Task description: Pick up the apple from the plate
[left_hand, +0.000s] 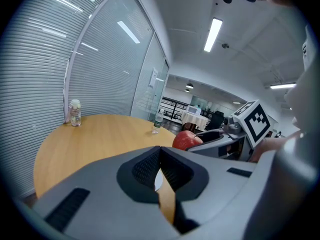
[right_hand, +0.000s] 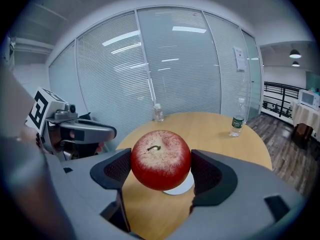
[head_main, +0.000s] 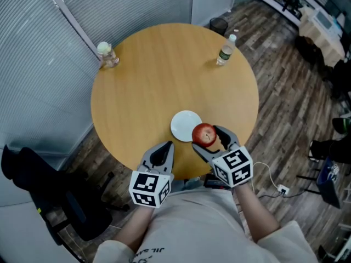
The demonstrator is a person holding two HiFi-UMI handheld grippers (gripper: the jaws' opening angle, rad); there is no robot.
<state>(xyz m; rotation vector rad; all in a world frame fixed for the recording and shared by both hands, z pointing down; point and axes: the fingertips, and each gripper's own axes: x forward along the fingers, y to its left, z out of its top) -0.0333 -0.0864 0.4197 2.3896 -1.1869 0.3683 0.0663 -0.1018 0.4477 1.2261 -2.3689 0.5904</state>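
A red apple (head_main: 204,135) with a pale top and short stem sits between the jaws of my right gripper (head_main: 210,139), which is shut on it; the right gripper view shows the apple (right_hand: 160,160) lifted clear above the small white plate (right_hand: 180,186). The plate (head_main: 184,125) lies bare on the round wooden table (head_main: 164,75) near its front edge, just left of the apple. My left gripper (head_main: 162,153) hovers at the table's front edge, left of the plate, jaws shut with nothing between them (left_hand: 160,170). From the left gripper view the apple (left_hand: 187,140) shows at the right.
A small jar with a pale lid (head_main: 106,53) stands at the table's far left edge. A plastic water bottle (head_main: 225,49) stands at the far right edge. A black chair (head_main: 49,193) sits on the floor at the lower left, and a dark bin (head_main: 218,24) stands beyond the table.
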